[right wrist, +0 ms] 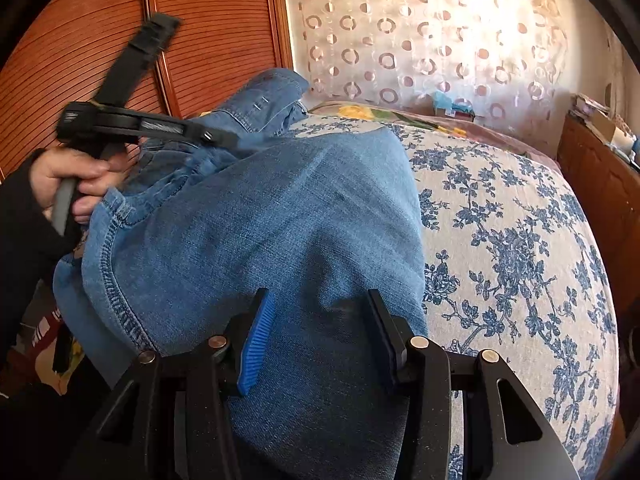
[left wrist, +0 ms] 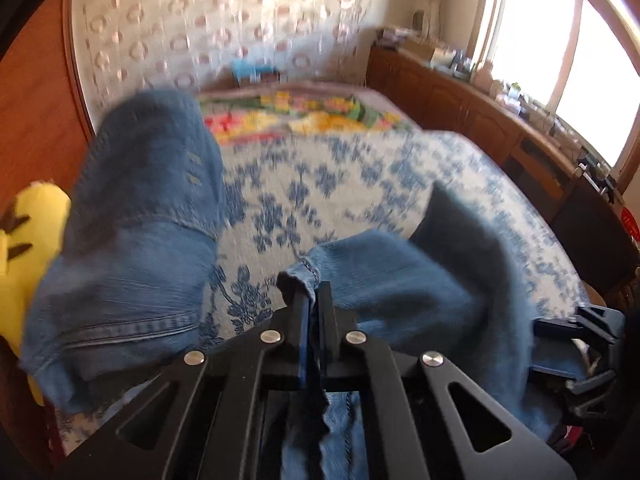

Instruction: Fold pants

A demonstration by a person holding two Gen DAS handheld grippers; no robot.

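Nearest in the left wrist view, the left tool [left wrist: 314,300] has its jaws pressed together on a hem of the jeans [left wrist: 120,248], the denim running down between the fingers. In the right wrist view the right tool [right wrist: 320,312] is spread wide, its blue pad [right wrist: 256,344] and dark pad apart over a smooth leg of the jeans [right wrist: 260,232]; whether the pads touch the cloth cannot be told.

The jeans lie bunched on the near part of the bed [right wrist: 520,240], one part raised at the left, stitched seams showing. The person's left hand [right wrist: 76,184] grips its tool's handle at the left edge, against the denim. A yellow toy [left wrist: 36,220] sits just beside the jeans.

Farther off, a bright floral blanket [left wrist: 304,114] crosses the bed, a wooden cabinet [left wrist: 460,108] runs along the right under a window [left wrist: 560,52], and a patterned curtain [right wrist: 420,32] hangs behind, beside a wooden wardrobe [right wrist: 80,40].
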